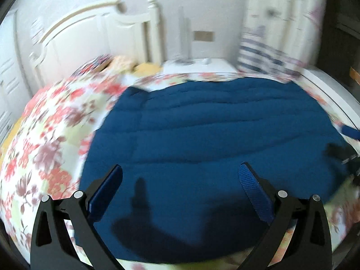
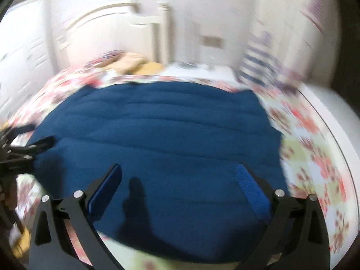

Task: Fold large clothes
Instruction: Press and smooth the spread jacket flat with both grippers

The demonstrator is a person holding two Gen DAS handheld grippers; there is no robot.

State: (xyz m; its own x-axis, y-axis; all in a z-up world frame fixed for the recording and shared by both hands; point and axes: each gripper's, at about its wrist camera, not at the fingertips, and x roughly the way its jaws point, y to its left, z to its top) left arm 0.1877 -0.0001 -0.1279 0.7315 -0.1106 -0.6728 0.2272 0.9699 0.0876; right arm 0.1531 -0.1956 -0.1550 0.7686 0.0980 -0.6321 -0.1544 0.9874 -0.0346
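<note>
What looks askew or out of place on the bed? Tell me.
Nothing stands out. The blue garment lies spread flat on the floral bedspread, with only shallow wrinkles across it. The left gripper and right gripper are both open above it, holding nothing. Motion blur hides finer detail.

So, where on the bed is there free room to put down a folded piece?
The blue garment fills the middle. Free floral bedcover lies on its left side, and a strip runs between its right edge and the white bed frame. Near the headboard the pillows crowd it.
</note>
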